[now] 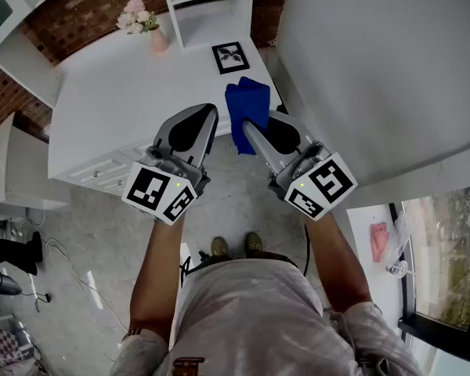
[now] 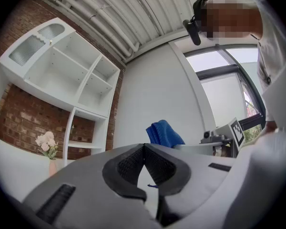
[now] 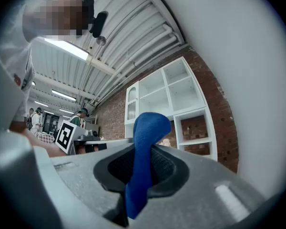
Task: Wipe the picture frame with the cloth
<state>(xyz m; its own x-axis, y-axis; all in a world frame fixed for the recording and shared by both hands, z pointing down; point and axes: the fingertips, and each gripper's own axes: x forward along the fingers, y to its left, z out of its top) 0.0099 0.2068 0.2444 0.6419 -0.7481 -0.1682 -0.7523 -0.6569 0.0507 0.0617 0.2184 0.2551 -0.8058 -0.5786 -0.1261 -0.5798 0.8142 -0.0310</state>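
A small black picture frame [image 1: 230,57] with a plant print lies flat at the back of the white table [image 1: 117,108]. My right gripper [image 1: 247,127] is shut on a blue cloth [image 1: 246,110], which bunches up past its tip over the table's right front part. In the right gripper view the cloth [image 3: 147,142] runs up between the closed jaws of that gripper [image 3: 140,151]. My left gripper [image 1: 209,111] hovers beside it, shut and empty. The left gripper view shows its pads [image 2: 133,162] meeting, with the cloth [image 2: 164,133] off to the right.
A pink vase of pale flowers [image 1: 146,25] stands at the table's back left. A white shelf unit [image 1: 211,6] rises behind the frame against a brick wall. A white wall [image 1: 376,69] runs close along the table's right side. Drawers [image 1: 102,171] sit under the front edge.
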